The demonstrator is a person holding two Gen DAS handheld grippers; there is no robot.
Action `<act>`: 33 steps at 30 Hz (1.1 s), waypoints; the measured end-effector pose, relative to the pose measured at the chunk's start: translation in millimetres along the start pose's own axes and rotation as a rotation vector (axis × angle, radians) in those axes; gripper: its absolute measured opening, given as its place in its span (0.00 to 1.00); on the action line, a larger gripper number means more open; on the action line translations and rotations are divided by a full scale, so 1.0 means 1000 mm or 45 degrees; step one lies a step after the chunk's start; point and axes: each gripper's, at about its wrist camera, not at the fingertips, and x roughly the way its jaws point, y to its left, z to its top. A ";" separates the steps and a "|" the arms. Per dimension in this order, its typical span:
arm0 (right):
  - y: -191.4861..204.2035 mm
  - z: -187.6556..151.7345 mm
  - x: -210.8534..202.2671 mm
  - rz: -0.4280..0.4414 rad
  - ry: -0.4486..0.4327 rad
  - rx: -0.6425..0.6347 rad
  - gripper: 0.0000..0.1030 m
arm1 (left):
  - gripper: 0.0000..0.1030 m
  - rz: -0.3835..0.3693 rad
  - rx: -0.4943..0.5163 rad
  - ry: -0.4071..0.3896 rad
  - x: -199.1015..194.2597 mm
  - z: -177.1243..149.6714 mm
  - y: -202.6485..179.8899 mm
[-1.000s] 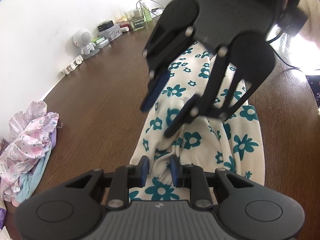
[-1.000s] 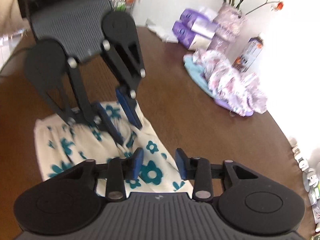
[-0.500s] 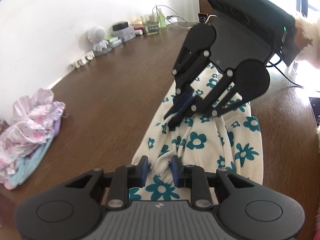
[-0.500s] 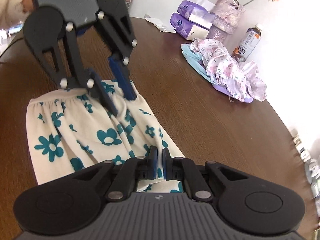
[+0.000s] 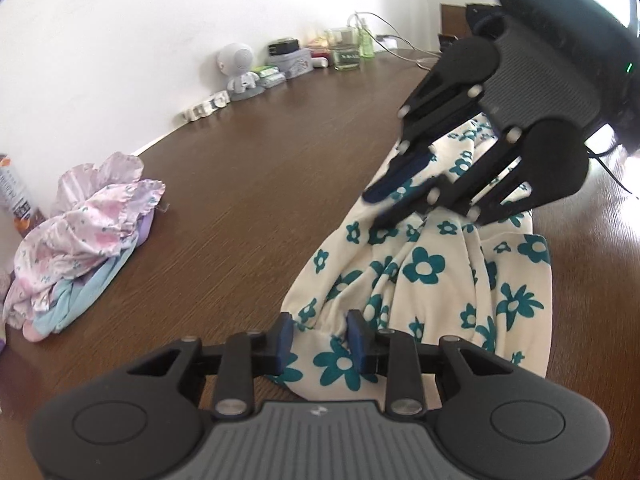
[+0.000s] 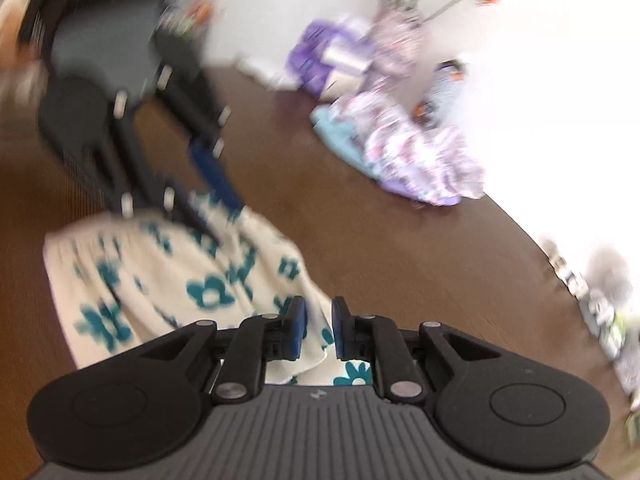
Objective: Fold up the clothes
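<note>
A cream garment with teal flowers (image 5: 424, 268) (image 6: 208, 292) lies stretched between my two grippers on the brown table (image 5: 240, 184). At the bottom of the left wrist view, my left gripper (image 5: 321, 336) is shut on a thick bunch of the gathered edge. My right gripper (image 5: 372, 212) comes in from the upper right and pinches the opposite end, where folds bunch up around its fingers. In the blurred right wrist view, that gripper (image 6: 319, 332) has cream cloth between its blue pads. The left gripper (image 6: 218, 214) faces it at the garment's far edge.
A crumpled pile of pink, lilac and light blue clothes (image 5: 80, 232) (image 6: 412, 160) sits near the wall. Small items line the wall: a white round gadget (image 5: 240, 72), a glass jar (image 5: 346, 54), purple packs (image 6: 328, 64) and a flower vase (image 6: 392, 28).
My right gripper went from open to shut on the garment's edge, then moved fast, blurring its view. The cloth now bunches up under it. The left gripper kept its hold.
</note>
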 end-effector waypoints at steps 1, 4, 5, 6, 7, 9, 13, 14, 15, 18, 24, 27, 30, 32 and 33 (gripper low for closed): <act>-0.001 0.000 -0.008 0.004 -0.033 0.056 0.21 | 0.28 0.006 -0.019 -0.010 -0.001 -0.001 0.000; -0.002 -0.005 -0.028 0.013 -0.103 0.178 0.32 | 0.28 0.032 -0.080 -0.045 -0.008 -0.003 0.000; 0.000 -0.008 -0.032 0.014 -0.113 0.201 0.32 | 0.29 0.046 -0.102 -0.062 -0.013 -0.004 0.000; 0.002 -0.011 -0.037 0.014 -0.122 0.223 0.32 | 0.29 0.060 -0.125 -0.082 -0.018 -0.005 0.000; 0.005 -0.015 -0.039 0.019 -0.126 0.251 0.32 | 0.29 0.074 -0.150 -0.101 -0.023 -0.006 -0.001; 0.010 -0.024 -0.043 0.037 -0.128 0.309 0.32 | 0.29 0.091 -0.204 -0.140 -0.033 -0.010 -0.003; 0.024 -0.036 -0.036 0.035 -0.071 0.345 0.31 | 0.28 0.064 -0.295 -0.211 -0.050 -0.017 -0.011; 0.027 -0.039 -0.034 0.031 -0.053 0.351 0.26 | 0.28 0.061 -0.295 -0.219 -0.051 -0.018 -0.015; 0.030 -0.040 -0.029 0.023 -0.038 0.355 0.24 | 0.28 0.060 -0.290 -0.223 -0.053 -0.018 -0.020; 0.035 -0.042 -0.018 -0.005 -0.016 0.363 0.19 | 0.28 0.062 -0.244 -0.199 -0.047 -0.020 -0.036; 0.047 -0.042 -0.012 -0.081 -0.022 0.327 0.19 | 0.31 0.117 -0.264 -0.175 -0.030 -0.027 -0.045; 0.053 -0.041 -0.013 -0.125 -0.030 0.315 0.19 | 0.31 0.117 -0.323 -0.190 -0.030 -0.029 -0.044; 0.051 -0.042 -0.022 -0.147 -0.061 0.363 0.20 | 0.31 0.127 -0.363 -0.201 -0.033 -0.030 -0.044; 0.048 -0.043 -0.034 -0.170 -0.089 0.406 0.21 | 0.33 0.125 -0.408 -0.211 -0.039 -0.032 -0.042; 0.047 -0.044 -0.041 -0.183 -0.103 0.426 0.21 | 0.35 0.123 -0.432 -0.217 -0.043 -0.032 -0.040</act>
